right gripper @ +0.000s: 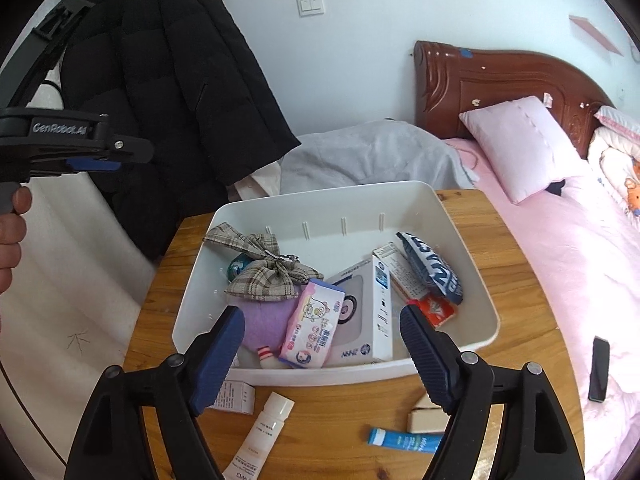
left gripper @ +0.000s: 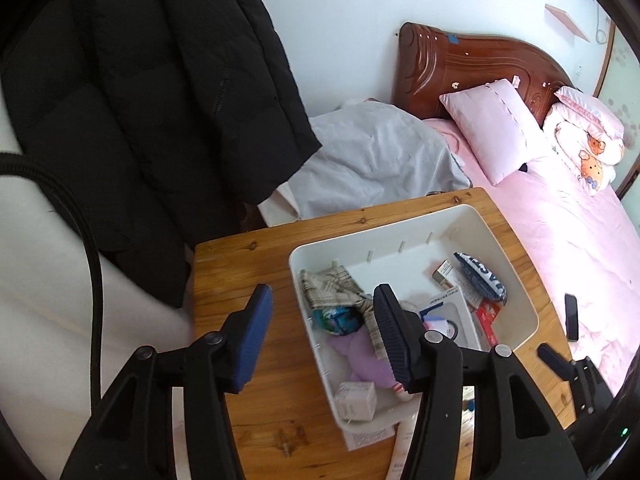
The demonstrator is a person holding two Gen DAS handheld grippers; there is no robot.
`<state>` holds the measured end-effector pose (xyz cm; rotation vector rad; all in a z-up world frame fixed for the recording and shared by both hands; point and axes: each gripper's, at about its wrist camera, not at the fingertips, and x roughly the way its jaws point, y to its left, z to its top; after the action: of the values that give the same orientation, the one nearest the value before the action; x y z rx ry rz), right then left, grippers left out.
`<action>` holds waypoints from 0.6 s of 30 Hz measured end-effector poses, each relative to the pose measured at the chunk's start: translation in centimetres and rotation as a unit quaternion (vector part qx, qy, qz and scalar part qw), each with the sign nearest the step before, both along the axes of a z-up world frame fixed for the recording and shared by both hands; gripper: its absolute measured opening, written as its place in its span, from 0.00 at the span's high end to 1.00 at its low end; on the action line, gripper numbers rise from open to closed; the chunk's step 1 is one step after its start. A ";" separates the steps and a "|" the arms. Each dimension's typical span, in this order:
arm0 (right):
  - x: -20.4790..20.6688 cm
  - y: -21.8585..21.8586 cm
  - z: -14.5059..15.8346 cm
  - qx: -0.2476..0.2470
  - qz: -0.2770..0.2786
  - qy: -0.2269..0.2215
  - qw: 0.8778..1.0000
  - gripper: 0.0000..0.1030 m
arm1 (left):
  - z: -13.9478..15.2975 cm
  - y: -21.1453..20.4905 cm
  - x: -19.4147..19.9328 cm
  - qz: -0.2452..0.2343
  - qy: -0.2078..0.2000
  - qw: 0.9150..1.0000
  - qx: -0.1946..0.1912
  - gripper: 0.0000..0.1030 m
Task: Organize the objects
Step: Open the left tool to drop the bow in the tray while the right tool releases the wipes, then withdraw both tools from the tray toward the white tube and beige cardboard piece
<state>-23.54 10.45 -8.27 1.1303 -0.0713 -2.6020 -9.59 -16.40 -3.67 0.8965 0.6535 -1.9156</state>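
A white bin (right gripper: 472, 240) (left gripper: 508, 248) stands on a wooden table (right gripper: 516, 300) (left gripper: 240, 264). It holds a plaid bow (right gripper: 260, 272), a purple plush (right gripper: 268, 320), a pink wipes pack (right gripper: 312, 320), a white box (right gripper: 368, 312), a dark blue pouch (right gripper: 432, 268) and a red packet (right gripper: 436, 308). In front of it lie a white tube (right gripper: 264, 428), a blue tube (right gripper: 404, 440), a small white box (right gripper: 236, 396) and a tan box (right gripper: 424, 416). My right gripper (right gripper: 320, 348) is open and empty over the bin's near rim. My left gripper (left gripper: 320, 336) is open and empty above the bin's left rim.
A black coat (right gripper: 180, 80) hangs at the left behind the table. A bed with pink sheets (right gripper: 580, 260), a pink pillow (right gripper: 524, 144) and a grey blanket (right gripper: 372, 160) lies to the right. A black phone (right gripper: 599, 368) lies on the bed near the table.
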 end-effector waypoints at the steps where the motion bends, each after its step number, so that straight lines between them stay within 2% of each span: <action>1: 0.3 0.2 0.0 -0.001 -0.002 0.000 1.000 0.21 | 0.1 0.3 0.4 0.002 0.000 1.000 0.001 0.41; 4: 1.1 1.2 -0.2 -0.006 -0.013 -0.008 1.000 0.21 | 0.2 1.1 1.2 -0.001 0.001 1.000 0.003 0.41; 8: 2.4 2.6 -0.6 -0.006 -0.032 -0.021 0.999 0.21 | -0.2 2.3 1.9 0.019 -0.006 1.000 -0.001 0.40; 13: 3.6 4.4 -1.7 -0.012 -0.052 -0.050 0.997 0.20 | -1.3 4.0 2.7 0.022 0.005 1.000 0.021 0.40; 18: 4.5 6.1 -3.0 -0.006 -0.059 -0.082 0.995 0.20 | -2.9 5.9 2.9 0.037 -0.008 0.998 0.051 0.40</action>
<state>-19.06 16.58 -11.23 1.3743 -0.1944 -2.6004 -6.70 -10.47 -6.60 0.9378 0.7689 -1.8208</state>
